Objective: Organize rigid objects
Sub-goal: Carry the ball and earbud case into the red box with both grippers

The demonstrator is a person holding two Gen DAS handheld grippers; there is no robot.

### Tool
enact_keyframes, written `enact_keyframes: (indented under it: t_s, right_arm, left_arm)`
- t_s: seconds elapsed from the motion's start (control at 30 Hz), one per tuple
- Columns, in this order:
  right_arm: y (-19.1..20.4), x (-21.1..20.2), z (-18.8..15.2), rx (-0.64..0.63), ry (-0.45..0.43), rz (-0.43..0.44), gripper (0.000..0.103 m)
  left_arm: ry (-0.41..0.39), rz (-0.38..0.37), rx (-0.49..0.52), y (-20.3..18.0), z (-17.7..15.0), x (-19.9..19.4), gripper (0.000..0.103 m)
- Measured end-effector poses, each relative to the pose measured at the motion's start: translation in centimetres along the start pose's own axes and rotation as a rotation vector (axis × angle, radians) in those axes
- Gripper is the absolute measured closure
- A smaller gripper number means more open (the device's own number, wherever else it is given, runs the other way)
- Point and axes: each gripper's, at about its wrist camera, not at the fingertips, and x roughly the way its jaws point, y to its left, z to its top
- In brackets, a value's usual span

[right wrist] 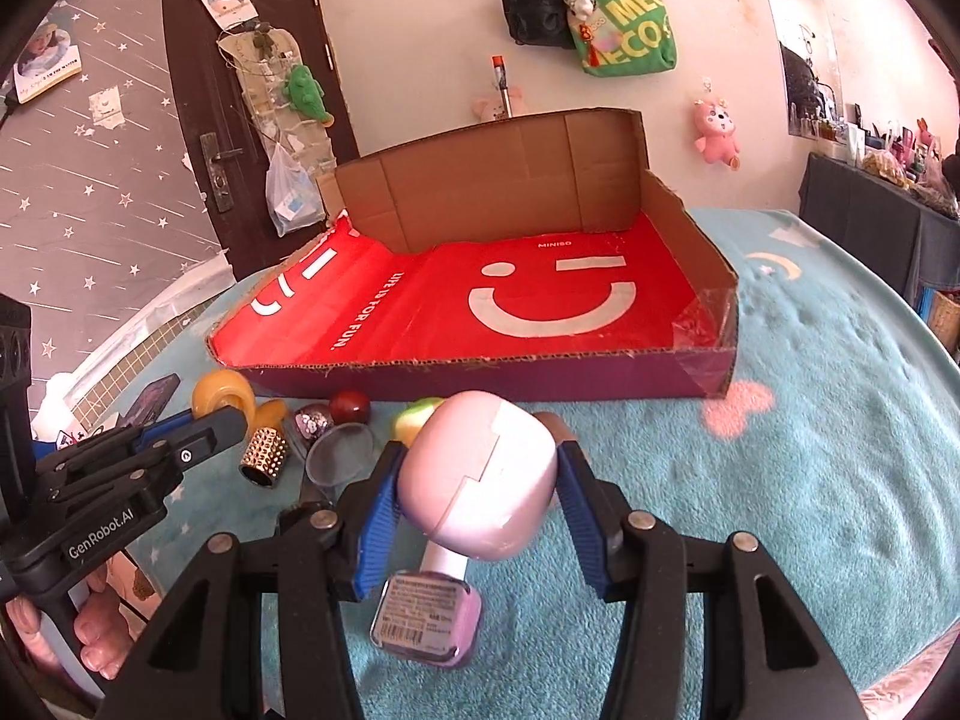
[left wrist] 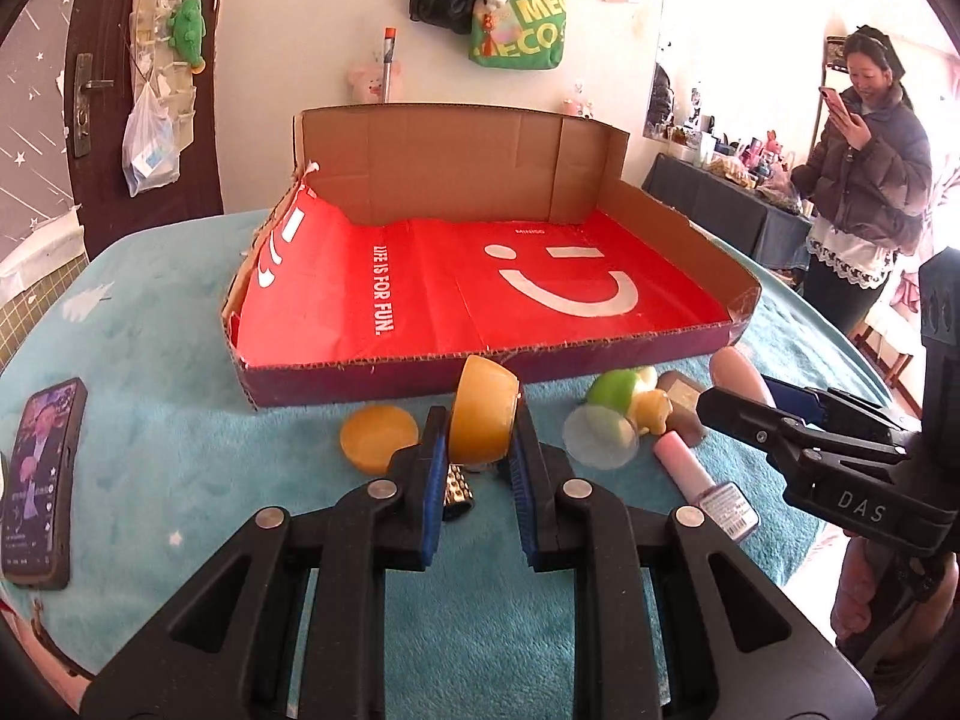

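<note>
left claw (left wrist: 480, 462): clamped on amber translucent resin bowl-shaped piece (left wrist: 485, 411), held clear of the cloth, just before the box.
right claw (right wrist: 477, 495): grips pale pink smooth plastic case (right wrist: 480, 474) by its flanks.
handling: both look light, stiff, prob slippery; hold across widest part.
box: shallow cardboard tray w/ red lining (right wrist: 540, 369), nothing in it.
surface: bench under soft teal fleece (right wrist: 810, 450); cluttered room.
</note>
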Motion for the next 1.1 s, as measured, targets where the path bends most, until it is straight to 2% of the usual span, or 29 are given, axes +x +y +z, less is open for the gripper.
enact_keyframes:
  t_s: [0.47,0.77,1.1]
  right_arm:
    - [-0.3,1.0,3.3,-0.031,-0.02,0.001,0.05]
    - [-0.5,2.0,5.8,-0.059,-0.033,-0.003,0.05]
    - [-1.8,4.9,8.4,-0.032,-0.003,-0.016,0.05]
  left_arm:
    - [-0.03,-0.008,0.045,0.6,4.2,2.1,0.085]
    - [-0.019,-0.024,0.04,0.9,5.8,4.2,0.085]
    - [-0.013,0.003,0.022,1.7,8.0,7.0,0.085]
